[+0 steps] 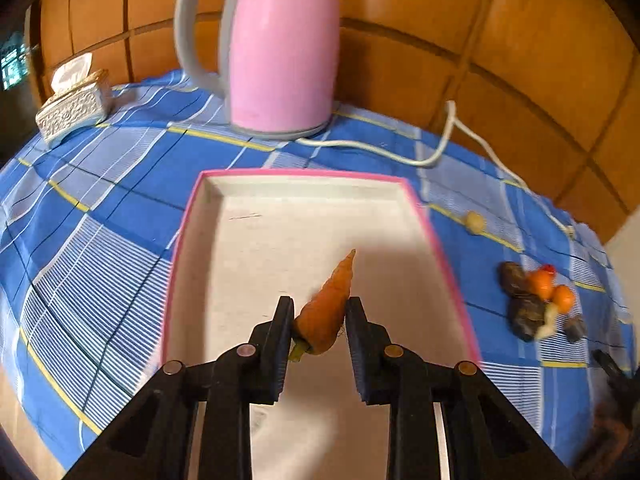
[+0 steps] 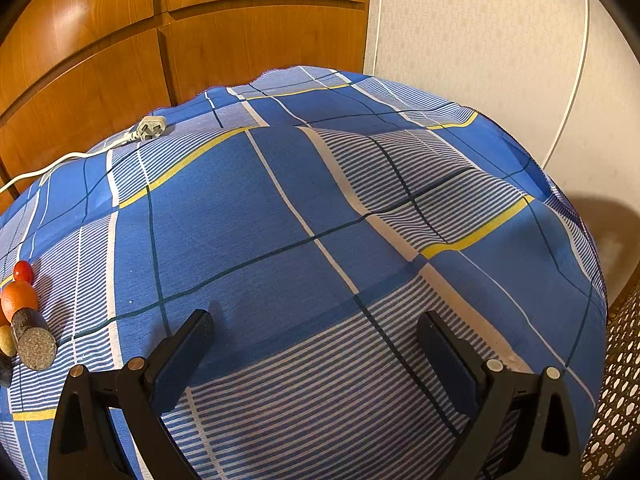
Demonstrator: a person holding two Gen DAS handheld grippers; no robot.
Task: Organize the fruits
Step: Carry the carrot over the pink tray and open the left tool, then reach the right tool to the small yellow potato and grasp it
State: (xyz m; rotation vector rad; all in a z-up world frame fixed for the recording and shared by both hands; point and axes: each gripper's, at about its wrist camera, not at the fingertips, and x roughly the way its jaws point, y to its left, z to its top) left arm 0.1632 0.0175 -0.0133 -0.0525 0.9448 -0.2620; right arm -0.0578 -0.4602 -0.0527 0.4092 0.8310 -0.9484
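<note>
My left gripper point(image 1: 319, 307) is shut on a small orange carrot point(image 1: 326, 312) and holds it above the near half of a white tray with a pink rim point(image 1: 192, 208). The carrot's tip points away, its green stub toward me. A pile of small fruits point(image 1: 538, 300), orange, red and dark ones, lies on the blue checked cloth to the right of the tray. It shows at the left edge of the right wrist view point(image 2: 24, 320). My right gripper point(image 2: 316, 328) is open and empty over bare cloth.
A pink kettle point(image 1: 280, 48) stands behind the tray, its white cord point(image 1: 436, 152) running right to a plug point(image 2: 152, 128). A tissue box point(image 1: 72, 108) sits far left. A small yellowish piece point(image 1: 475, 222) lies right of the tray. Wooden panels stand behind the table.
</note>
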